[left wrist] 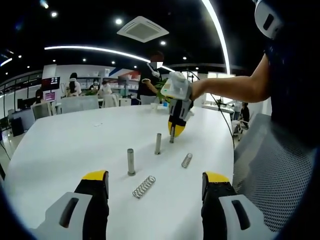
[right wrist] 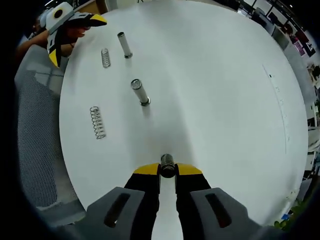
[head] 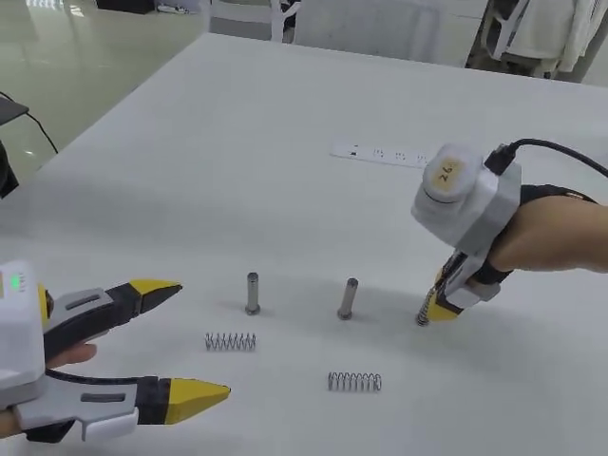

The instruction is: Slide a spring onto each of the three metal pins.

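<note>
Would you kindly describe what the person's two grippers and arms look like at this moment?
Both the left gripper and the right gripper have pointed yellow jaw tips on black and pale grey bodies. A small green light glows on the left one. A black cable leaves the right one, and a black strap wraps that hand.
</note>
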`<state>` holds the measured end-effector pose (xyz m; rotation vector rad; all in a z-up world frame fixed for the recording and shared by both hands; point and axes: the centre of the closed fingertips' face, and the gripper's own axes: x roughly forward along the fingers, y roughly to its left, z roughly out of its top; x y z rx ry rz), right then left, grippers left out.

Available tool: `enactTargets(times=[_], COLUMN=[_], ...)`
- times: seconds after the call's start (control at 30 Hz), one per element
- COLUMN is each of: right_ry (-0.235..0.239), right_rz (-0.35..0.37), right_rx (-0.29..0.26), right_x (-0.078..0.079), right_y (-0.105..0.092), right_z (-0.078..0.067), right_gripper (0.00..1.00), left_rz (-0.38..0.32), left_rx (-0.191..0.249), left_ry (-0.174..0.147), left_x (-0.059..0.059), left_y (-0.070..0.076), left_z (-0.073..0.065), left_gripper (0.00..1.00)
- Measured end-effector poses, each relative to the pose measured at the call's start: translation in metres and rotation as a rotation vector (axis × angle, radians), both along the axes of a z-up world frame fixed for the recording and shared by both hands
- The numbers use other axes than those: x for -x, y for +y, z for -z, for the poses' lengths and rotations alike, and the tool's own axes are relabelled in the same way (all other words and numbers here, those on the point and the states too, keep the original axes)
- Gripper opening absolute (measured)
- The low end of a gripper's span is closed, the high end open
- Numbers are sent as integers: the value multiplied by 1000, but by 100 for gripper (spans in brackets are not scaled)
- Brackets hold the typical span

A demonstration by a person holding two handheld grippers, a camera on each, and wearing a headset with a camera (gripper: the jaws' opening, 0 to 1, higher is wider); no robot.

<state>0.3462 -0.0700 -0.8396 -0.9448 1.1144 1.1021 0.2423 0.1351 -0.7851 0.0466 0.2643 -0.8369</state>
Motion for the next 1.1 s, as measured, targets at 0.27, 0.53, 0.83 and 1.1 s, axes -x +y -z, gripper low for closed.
enactTargets(times=[0.27, 0.53, 0.83, 1.1], right_ry=[-4, -20, -35, -48], right_rz=[-9, -2, 22, 40], right_rx=[-1, -16, -32, -47], right_x=[1, -1, 0, 4], right_y=[-1, -1, -10, -17], right_z=[0, -3, -9, -13], right_gripper=[9, 16, 18, 18], left_rz=[8, 10, 14, 18], left_rx=[1, 3, 3, 3], left_ry=[-1, -4, -5, -8], left_x=[0, 0, 0, 0], left_y=[-3, -4, -5, -7], left_z=[-1, -3, -2, -2], left_gripper=[71, 71, 71, 71])
